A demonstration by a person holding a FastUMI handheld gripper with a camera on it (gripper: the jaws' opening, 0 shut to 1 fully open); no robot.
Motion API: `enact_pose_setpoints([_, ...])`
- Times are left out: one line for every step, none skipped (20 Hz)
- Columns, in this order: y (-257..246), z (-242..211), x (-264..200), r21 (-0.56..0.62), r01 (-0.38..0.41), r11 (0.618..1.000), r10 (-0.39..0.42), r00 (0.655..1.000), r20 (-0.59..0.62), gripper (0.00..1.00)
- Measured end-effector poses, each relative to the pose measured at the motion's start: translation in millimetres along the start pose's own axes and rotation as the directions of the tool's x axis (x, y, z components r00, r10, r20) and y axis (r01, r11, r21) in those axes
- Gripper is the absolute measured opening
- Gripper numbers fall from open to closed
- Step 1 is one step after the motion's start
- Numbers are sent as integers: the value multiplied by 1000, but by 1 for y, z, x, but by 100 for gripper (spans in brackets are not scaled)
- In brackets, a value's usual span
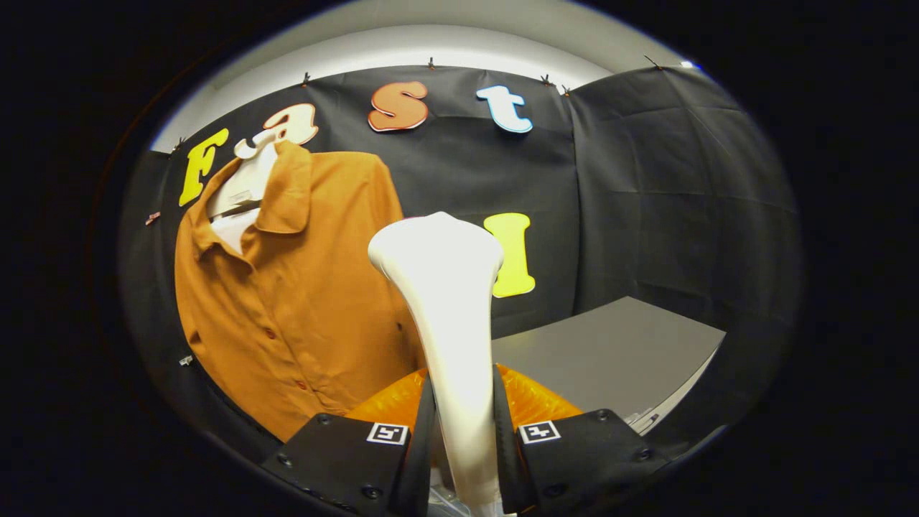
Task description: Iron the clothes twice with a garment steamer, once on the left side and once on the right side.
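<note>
One shirt [287,301], one steamer [445,287], apparently one table [610,352].

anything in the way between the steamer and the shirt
Nothing visible stands between them. The hand-held gripper is shut on the white garment steamer, whose head rises ahead of the fingers. The orange shirt hangs against the booth wall just beside and beyond it, with open space between. The grey table lies off to the other side.

Grey table [617,352] beyond gripper [463,445], top bare, by booth wall
</note>
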State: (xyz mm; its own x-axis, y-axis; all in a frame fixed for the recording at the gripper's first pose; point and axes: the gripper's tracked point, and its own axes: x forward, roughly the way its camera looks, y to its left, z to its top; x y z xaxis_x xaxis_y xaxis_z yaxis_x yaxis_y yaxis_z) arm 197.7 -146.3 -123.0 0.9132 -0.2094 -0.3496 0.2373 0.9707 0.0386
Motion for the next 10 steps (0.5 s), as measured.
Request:
enact_pose_setpoints([14, -1, -3, -13, -6, 1000, 6, 1000, 2, 42])
enact_pose_setpoints([26, -2, -4, -28, -12, 1000, 12, 1000, 3, 41])
enact_pose_setpoints([37, -2, -5, -38, -18, 999, 18, 1000, 5, 41])
enact_pose_setpoints([47, -2, -6, -43, -23, 999, 24, 1000, 11, 42])
enact_pose_setpoints([55, -1, -6, -49, -26, 998, 27, 1000, 15, 41])
enact_pose_setpoints([64, -3, -5, -54, -30, 998, 31, 999, 16, 41])
enact_pose_setpoints([72, -4, -3, -59, -38, 998, 39, 999, 14, 41])
enact_pose_setpoints([79, -5, 0, -64, -45, 997, 46, 999, 11, 41])
enact_pose_setpoints([85, -6, 3, -67, -51, 996, 51, 999, 7, 41])
enact_pose_setpoints([91, -7, 7, -65, -56, 996, 56, 998, 5, 41])
